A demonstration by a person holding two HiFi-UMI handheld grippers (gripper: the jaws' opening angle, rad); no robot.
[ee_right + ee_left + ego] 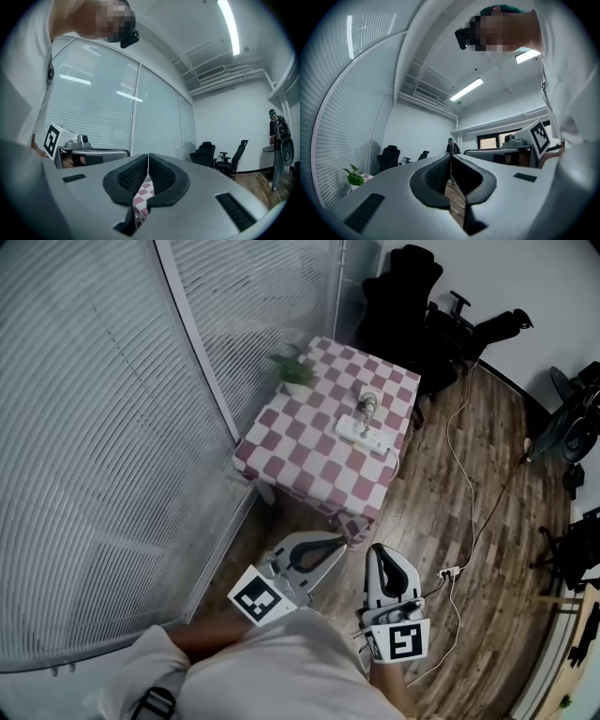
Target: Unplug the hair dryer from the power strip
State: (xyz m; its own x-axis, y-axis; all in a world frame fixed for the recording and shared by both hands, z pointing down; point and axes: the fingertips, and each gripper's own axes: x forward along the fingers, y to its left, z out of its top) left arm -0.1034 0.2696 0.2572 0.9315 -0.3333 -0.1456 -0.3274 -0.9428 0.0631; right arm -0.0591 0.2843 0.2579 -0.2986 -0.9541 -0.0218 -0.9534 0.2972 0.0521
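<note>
Both tongs shut & empty, well short of the bench.

L tongs (336, 542) & R tongs (379, 551) are held side by side over the wood floor (487, 596), near the person's body; each pair is pressed together w/ nothing between. Bench (309, 465) w/ pink-white check cloth stands ahead by the blinds. White power strip (362, 434) lies near its right edge, hair dryer (367, 405) just behind it; too small to tell if the plug's in. Potted plant (296, 373) at the far-left corner.
</note>
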